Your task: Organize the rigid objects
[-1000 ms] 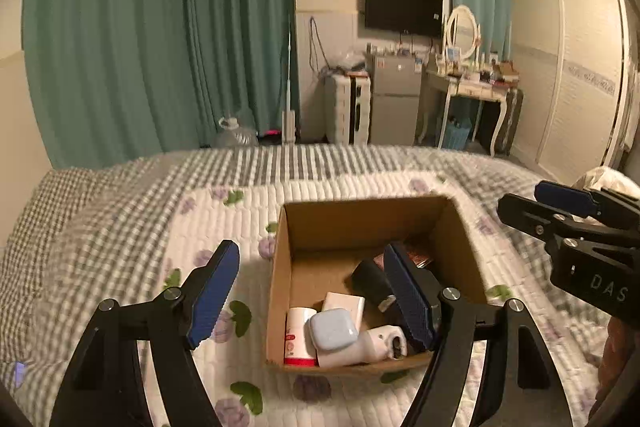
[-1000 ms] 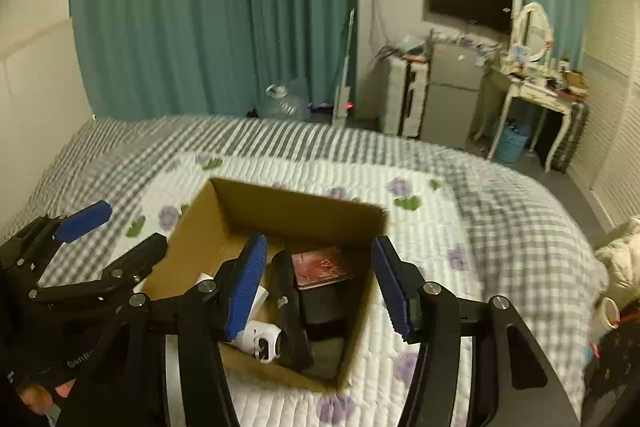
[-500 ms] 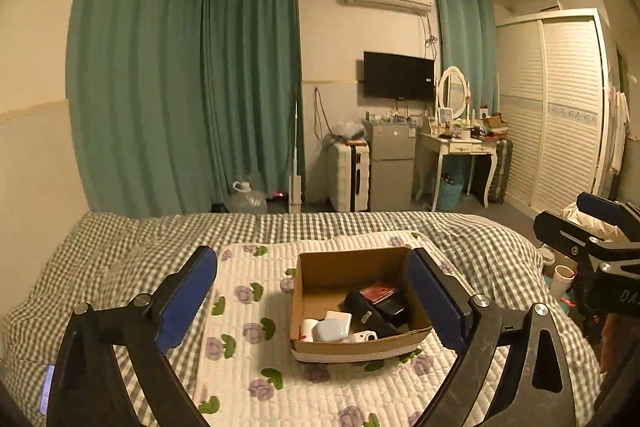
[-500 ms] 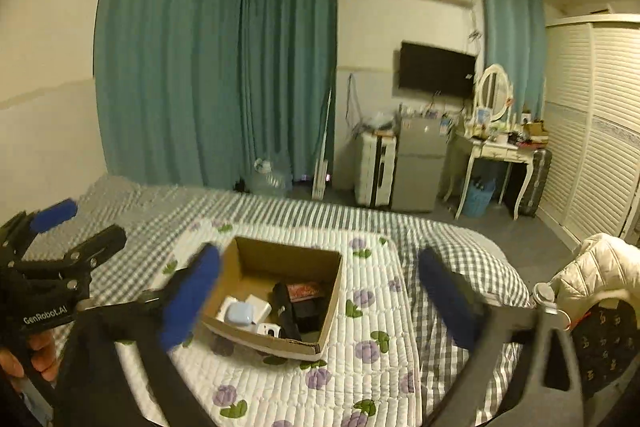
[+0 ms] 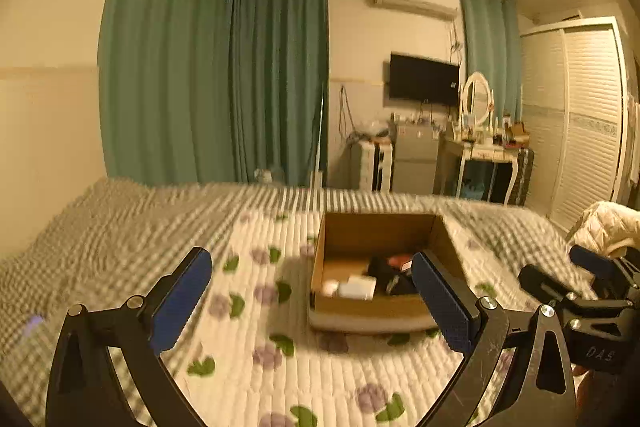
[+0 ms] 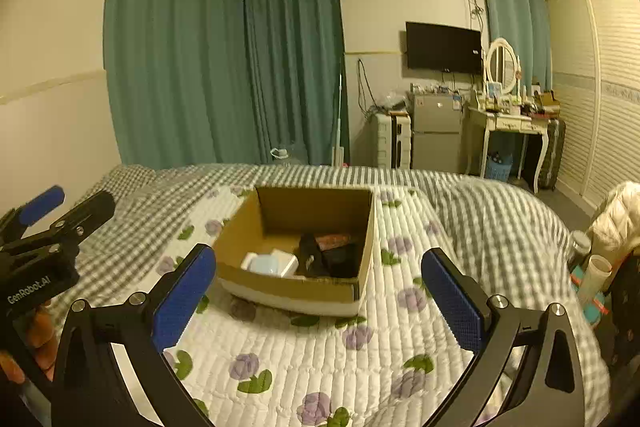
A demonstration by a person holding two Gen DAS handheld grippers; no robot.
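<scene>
An open cardboard box (image 5: 384, 307) (image 6: 288, 287) stands on the flowered quilt (image 5: 256, 339) (image 6: 320, 347) on the bed. Inside lie white items (image 6: 272, 263), a black object (image 6: 316, 259) and a reddish one (image 6: 332, 239). My left gripper (image 5: 316, 301) is open and empty, held back from the box at its near left. My right gripper (image 6: 320, 297) is open and empty, held back in front of the box. Each gripper shows at the edge of the other's view: the right (image 5: 560, 275), the left (image 6: 60, 203).
A grey checked blanket (image 6: 500, 219) covers the rest of the bed. Teal curtains (image 6: 240, 67) hang behind. A small fridge (image 6: 434, 131), a dressing table (image 6: 512, 123), a wall TV (image 6: 444, 47) and a white wardrobe (image 6: 608, 87) stand at the far right. A white jacket (image 6: 616, 215) lies at the bed's right.
Both grippers have pulled back and up from just over the box, then come a little closer again. Both stay open and empty. The box's contents are unchanged.
</scene>
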